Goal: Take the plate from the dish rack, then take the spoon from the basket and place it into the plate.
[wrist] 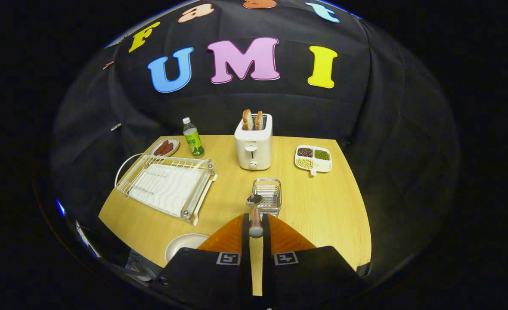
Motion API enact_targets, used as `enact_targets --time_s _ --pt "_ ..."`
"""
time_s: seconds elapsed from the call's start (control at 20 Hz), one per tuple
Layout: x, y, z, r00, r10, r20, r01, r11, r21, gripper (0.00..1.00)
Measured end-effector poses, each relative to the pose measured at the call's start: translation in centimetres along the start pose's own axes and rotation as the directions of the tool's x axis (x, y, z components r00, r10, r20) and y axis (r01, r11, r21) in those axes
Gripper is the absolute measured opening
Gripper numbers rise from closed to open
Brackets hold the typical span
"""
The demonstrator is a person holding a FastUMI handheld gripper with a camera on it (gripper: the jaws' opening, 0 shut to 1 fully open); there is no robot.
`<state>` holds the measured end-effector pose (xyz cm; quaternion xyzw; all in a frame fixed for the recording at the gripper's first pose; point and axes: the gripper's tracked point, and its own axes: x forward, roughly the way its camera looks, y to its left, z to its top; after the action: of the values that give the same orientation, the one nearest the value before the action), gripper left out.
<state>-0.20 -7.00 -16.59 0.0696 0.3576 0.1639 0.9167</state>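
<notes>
With the plate (185, 243) already on the worktop (323, 202) beside the empty rack (168, 185), my gripper (256, 224) pinches the spoon (255, 215) above the basket (267, 196); only placing it into the plate remains.

Bright, even overhead light on the table (323, 202), soft shadows, sharp centre, fisheye-curved edges.
</notes>
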Motion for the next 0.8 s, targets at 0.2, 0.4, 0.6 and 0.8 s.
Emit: enact_targets --time_s 0.2,0.4,0.6,0.8 --pt "-3.4 4.5 -2.1 0.996 0.084 -0.029 -0.084 0.996 0.006 0.13" --pt "-4.3 7.7 -5.6 0.985 0.140 -0.101 -0.139 0.990 0.017 0.13" --pt "-2.7 10.5 -9.7 0.969 0.168 -0.181 -0.168 0.986 0.019 0.13" --pt "0.4 12.4 -13.9 0.953 0.166 -0.252 -0.173 0.985 -0.007 0.13"
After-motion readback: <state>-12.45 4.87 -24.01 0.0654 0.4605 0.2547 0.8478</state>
